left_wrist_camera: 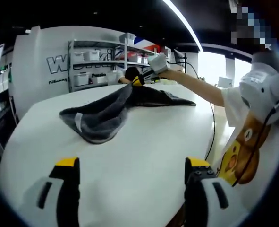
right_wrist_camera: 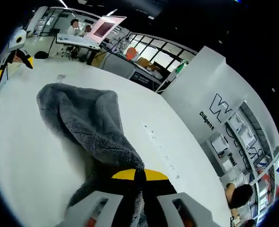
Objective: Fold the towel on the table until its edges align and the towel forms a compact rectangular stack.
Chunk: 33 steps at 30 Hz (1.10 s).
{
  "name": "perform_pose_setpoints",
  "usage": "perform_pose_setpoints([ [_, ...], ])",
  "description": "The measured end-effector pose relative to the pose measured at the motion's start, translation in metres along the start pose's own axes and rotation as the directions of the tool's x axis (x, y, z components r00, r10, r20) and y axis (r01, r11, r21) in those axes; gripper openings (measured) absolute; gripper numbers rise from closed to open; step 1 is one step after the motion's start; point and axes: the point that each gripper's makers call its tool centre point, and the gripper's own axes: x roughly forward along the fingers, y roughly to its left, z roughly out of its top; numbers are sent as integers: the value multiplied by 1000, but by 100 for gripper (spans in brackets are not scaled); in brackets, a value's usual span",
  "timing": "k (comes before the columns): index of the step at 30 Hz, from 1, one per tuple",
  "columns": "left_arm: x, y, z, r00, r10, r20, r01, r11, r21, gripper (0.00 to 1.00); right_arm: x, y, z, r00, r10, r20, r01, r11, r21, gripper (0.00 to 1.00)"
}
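Observation:
A dark grey towel (left_wrist_camera: 101,117) lies bunched on the white table (left_wrist_camera: 144,156), with a pale label showing on its near fold. My right gripper (left_wrist_camera: 140,79) is across the table on a person's outstretched arm and holds up the towel's far corner. In the right gripper view its yellow-tipped jaws stand closed together on the towel (right_wrist_camera: 82,118), which spreads away from the right gripper (right_wrist_camera: 139,176) over the table (right_wrist_camera: 30,156). My left gripper (left_wrist_camera: 132,163) hovers open over bare table, well short of the towel. It also appears small as the left gripper (right_wrist_camera: 14,68) at the table's far edge.
Shelves with white bins (left_wrist_camera: 101,61) stand by a white lettered wall behind the table. A black cable (left_wrist_camera: 212,127) hangs along the table's right edge beside the person. In the right gripper view, people sit at a desk (right_wrist_camera: 78,28) near a pink screen (right_wrist_camera: 106,26).

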Motion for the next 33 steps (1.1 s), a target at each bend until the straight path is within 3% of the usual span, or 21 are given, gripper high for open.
perform_pose_setpoints([
  [15, -1, 2, -5, 1000, 6, -7, -6, 1000, -14, 97, 42, 24, -36, 989, 83, -125, -82, 997, 10, 3],
  [33, -4, 3, -7, 1000, 12, -3, -12, 1000, -19, 97, 40, 23, -35, 987, 85, -133, -83, 996, 17, 7],
])
